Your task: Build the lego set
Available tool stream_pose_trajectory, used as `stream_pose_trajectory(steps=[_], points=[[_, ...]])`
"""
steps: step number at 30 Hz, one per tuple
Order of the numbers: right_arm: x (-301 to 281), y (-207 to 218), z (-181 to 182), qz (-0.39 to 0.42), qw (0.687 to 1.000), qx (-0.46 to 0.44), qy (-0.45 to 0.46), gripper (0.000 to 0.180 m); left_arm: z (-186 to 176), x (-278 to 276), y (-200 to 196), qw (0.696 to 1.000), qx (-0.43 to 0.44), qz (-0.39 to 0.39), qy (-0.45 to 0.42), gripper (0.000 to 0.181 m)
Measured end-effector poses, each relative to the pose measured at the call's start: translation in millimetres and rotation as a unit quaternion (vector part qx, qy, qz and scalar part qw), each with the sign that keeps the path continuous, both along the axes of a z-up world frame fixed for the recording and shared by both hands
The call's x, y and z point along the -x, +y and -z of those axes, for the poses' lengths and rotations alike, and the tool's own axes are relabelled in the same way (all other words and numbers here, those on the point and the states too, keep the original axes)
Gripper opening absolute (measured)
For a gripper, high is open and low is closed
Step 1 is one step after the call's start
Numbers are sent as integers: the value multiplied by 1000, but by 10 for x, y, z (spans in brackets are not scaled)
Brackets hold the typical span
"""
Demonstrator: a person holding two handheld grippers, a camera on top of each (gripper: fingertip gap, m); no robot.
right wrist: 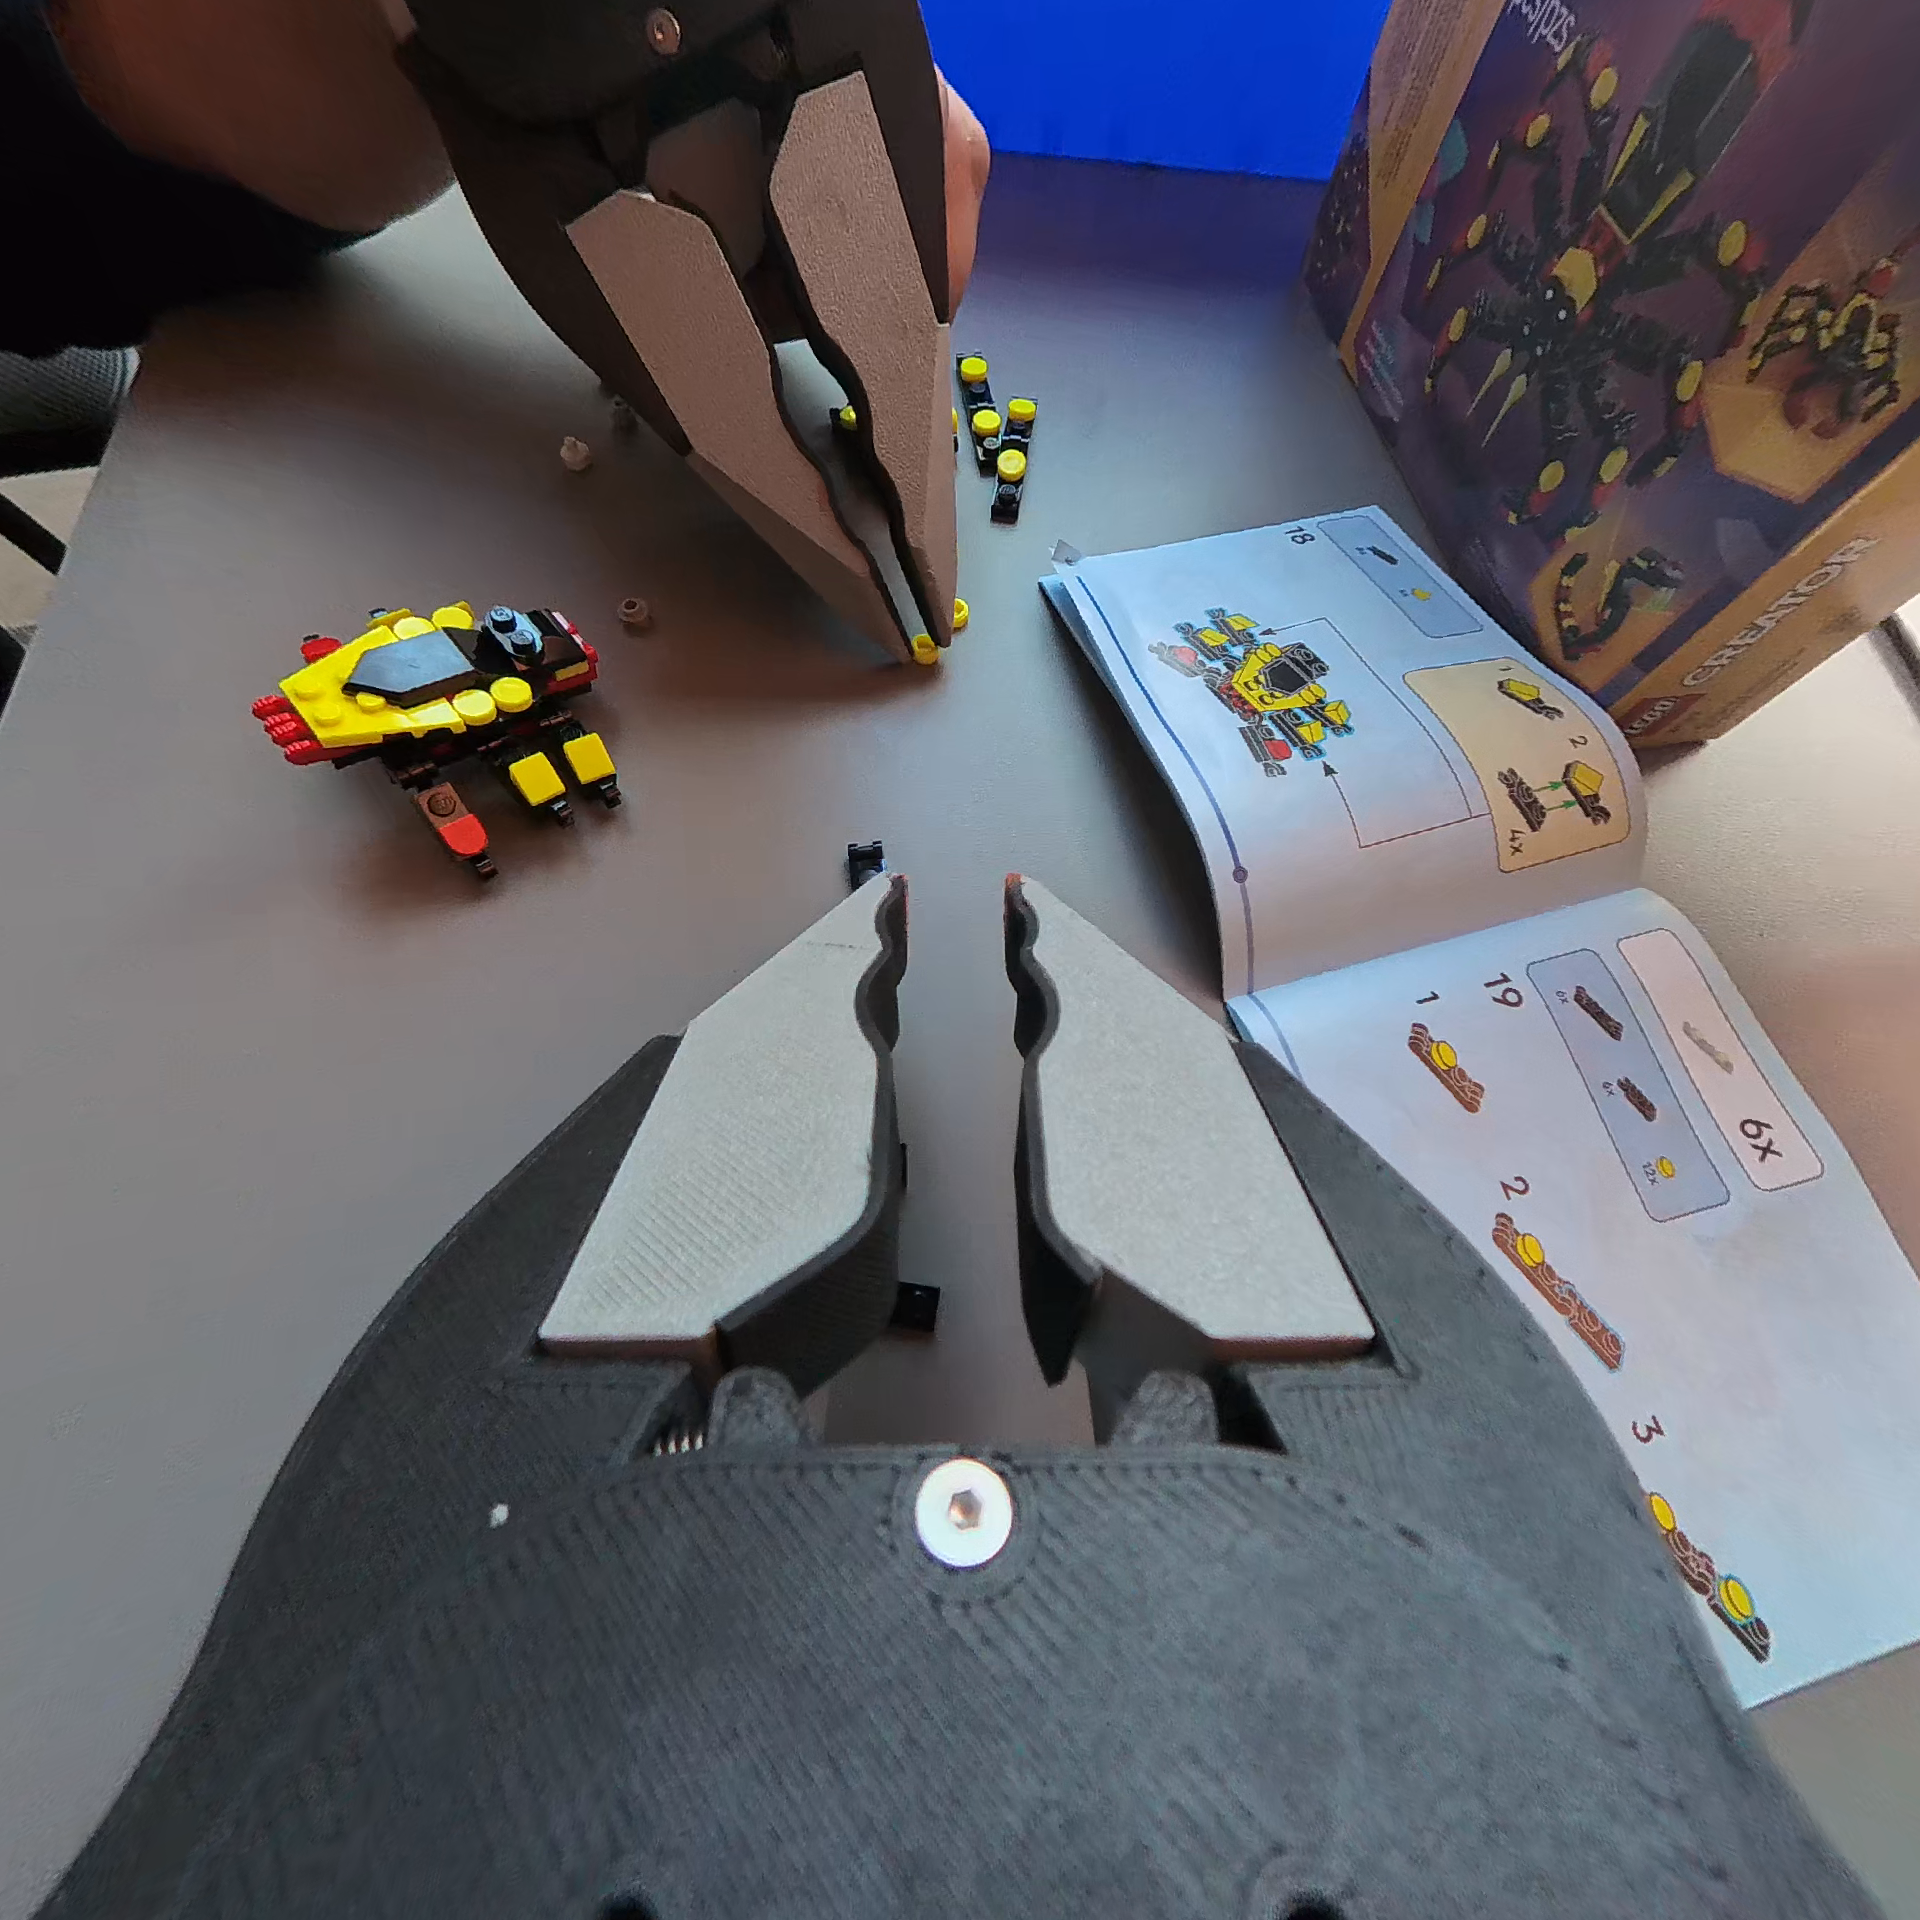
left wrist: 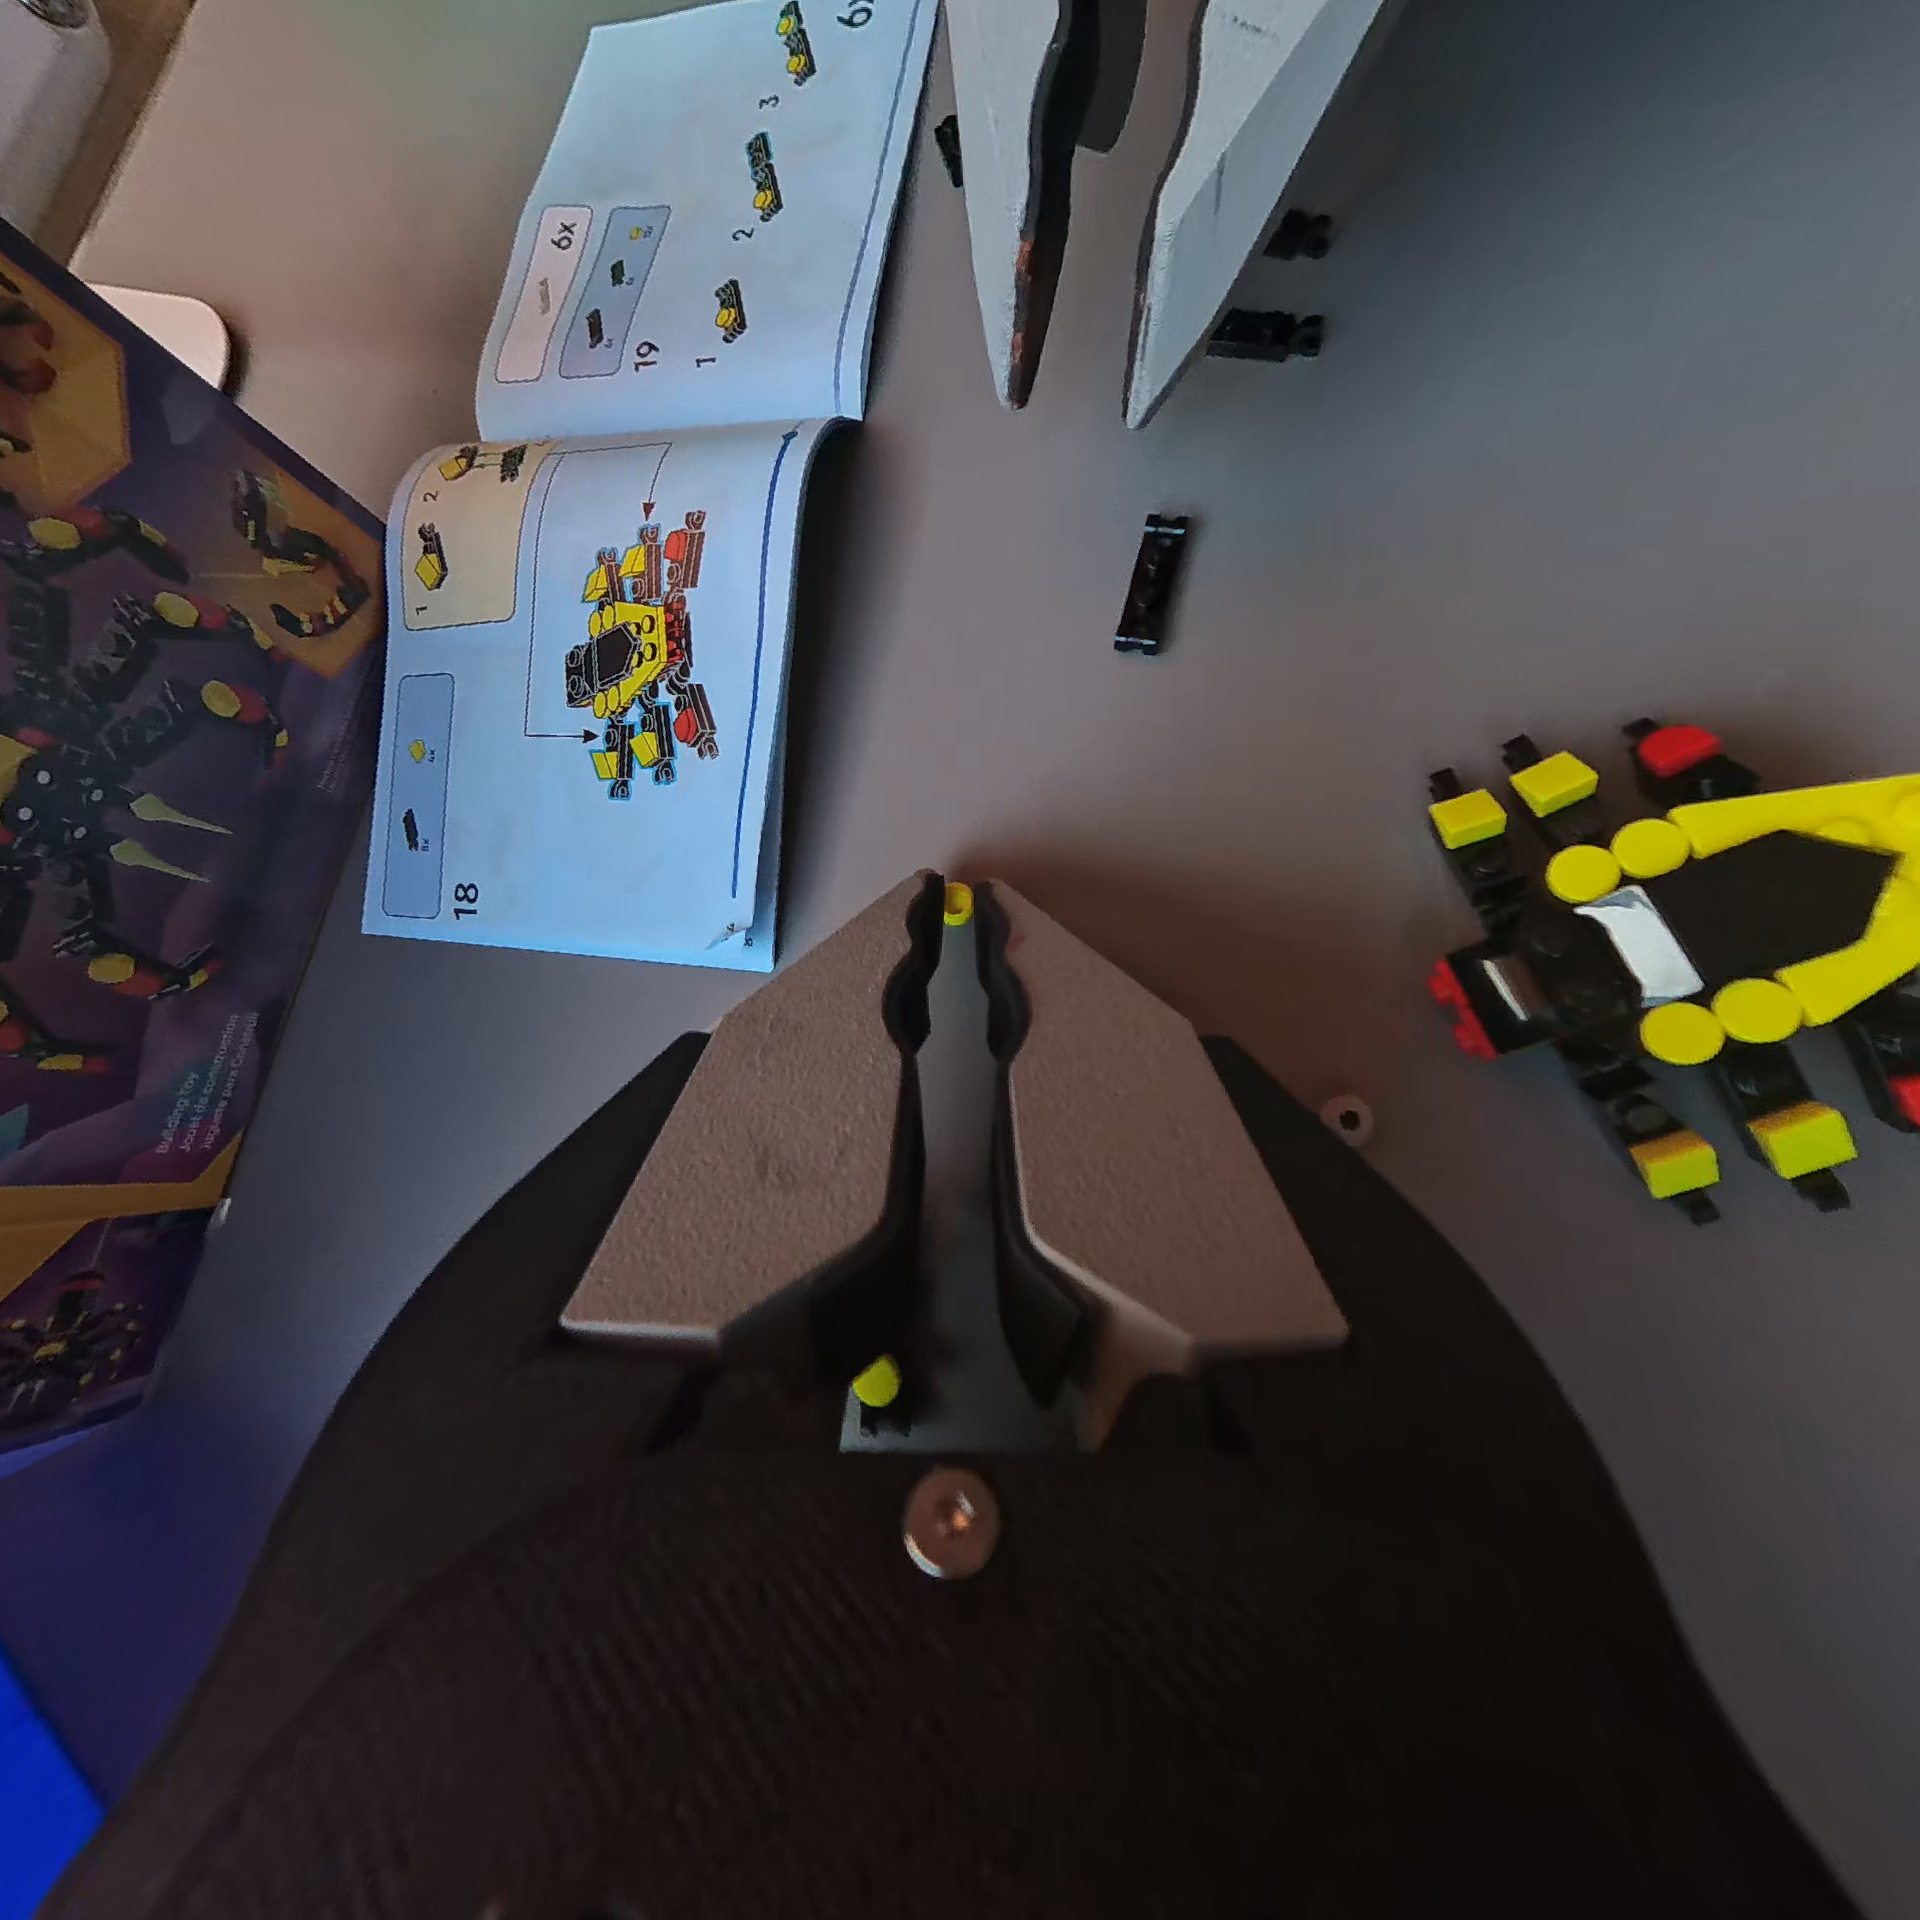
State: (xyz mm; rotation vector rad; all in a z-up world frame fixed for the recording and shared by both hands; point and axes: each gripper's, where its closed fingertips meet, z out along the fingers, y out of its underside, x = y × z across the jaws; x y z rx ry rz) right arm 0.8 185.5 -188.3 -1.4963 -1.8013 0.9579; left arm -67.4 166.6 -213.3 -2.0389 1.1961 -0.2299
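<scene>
My left gripper [left wrist: 957, 886] is shut on a small yellow round stud [left wrist: 957, 904], with its tips down at the grey table [left wrist: 1455, 520]. In the right wrist view the left gripper [right wrist: 928, 636] pinches that stud [right wrist: 924, 651], and a second yellow stud [right wrist: 960, 613] lies beside it. The part-built yellow, black and red model [left wrist: 1683, 966] sits to its right and also shows in the right wrist view [right wrist: 436, 696]. My right gripper [right wrist: 954, 883] is open and empty above the table, with a small black piece [right wrist: 864, 860] just off its left fingertip.
The open instruction booklet [right wrist: 1351, 779] and the set's box [right wrist: 1621, 343] lie on the right. Black pieces with yellow studs [right wrist: 997, 436] lie behind the left gripper. Loose black pieces [left wrist: 1151, 584] and small brown studs [right wrist: 635, 613] are scattered on the table. A person's hand holds the left gripper.
</scene>
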Motion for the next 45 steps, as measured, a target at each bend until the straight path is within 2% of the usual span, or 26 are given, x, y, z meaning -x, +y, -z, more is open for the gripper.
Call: stream_pose_trajectory(steps=[10, 13, 15, 17, 20, 28, 32, 35, 43, 45], points=[[9, -17, 8, -2, 1000, -4, -2, 15, -55, 10, 18, 1000, 4, -7, -21, 0], [23, -27, -38, -1, 1000, -6, 9, 15, -160, -38, 21, 998, 14, -11, -68, 0], [52, -65, -96, -4, 1000, -10, 21, 15, -283, -107, 14, 991, 31, -13, -128, 0], [105, -174, -165, -15, 999, -8, 33, 14, -451, -222, -30, 974, 64, -4, -216, 0], [228, -327, -327, -20, 997, -29, 68, 13, -623, -403, -173, 931, 157, 28, -329, 0], [255, -379, -701, 23, 968, -206, 144, 7, -994, -452, -152, 847, 221, 27, -483, 0], [234, -363, -832, 44, 948, -270, 164, 6, -1082, -430, -136, 810, 250, 27, -529, 0], [253, -387, -815, 46, 947, -277, 158, 6, -1113, -432, -144, 799, 258, 32, -542, 0], [282, -317, -889, 82, 955, -221, 182, 8, -1251, -454, -168, 773, 260, 47, -576, 0], [282, -323, -907, 81, 955, -216, 187, 7, -1219, -475, -159, 777, 260, 43, -572, 0]])
